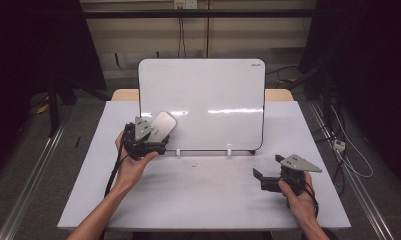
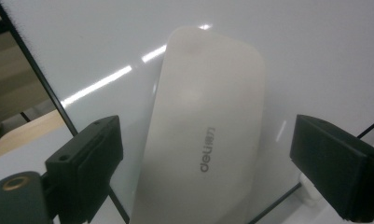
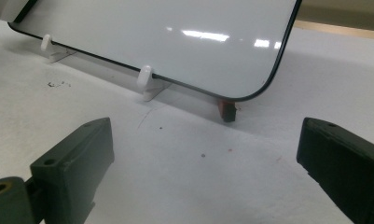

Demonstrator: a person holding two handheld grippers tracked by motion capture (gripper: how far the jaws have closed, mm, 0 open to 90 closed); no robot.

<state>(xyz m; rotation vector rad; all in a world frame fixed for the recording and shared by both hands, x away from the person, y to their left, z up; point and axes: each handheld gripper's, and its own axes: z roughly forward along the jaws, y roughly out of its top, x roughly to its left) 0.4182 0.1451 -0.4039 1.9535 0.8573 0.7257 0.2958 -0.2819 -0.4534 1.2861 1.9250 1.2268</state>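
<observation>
Eraser (image 2: 203,135), pale oblong, is seen flat against whiteboard (image 1: 208,95) near lower left corner, long axis tilted, upper end pointed up-right in high view. Left hand-held gripper (image 1: 155,145) is spread wide around eraser, pads clear of both sides, nothing gripped. Right hand-held gripper (image 1: 260,179) is held low over bench (image 1: 198,195), jaws wide apart, empty, pointed toward whiteboard's lower right corner.

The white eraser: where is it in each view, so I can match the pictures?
High view: eraser on the whiteboard's lower left, at the left gripper.
Left gripper view: eraser centre, between open jaws, untouched.
Right gripper view: whiteboard across the top.
Shared landmark: the whiteboard.
</observation>
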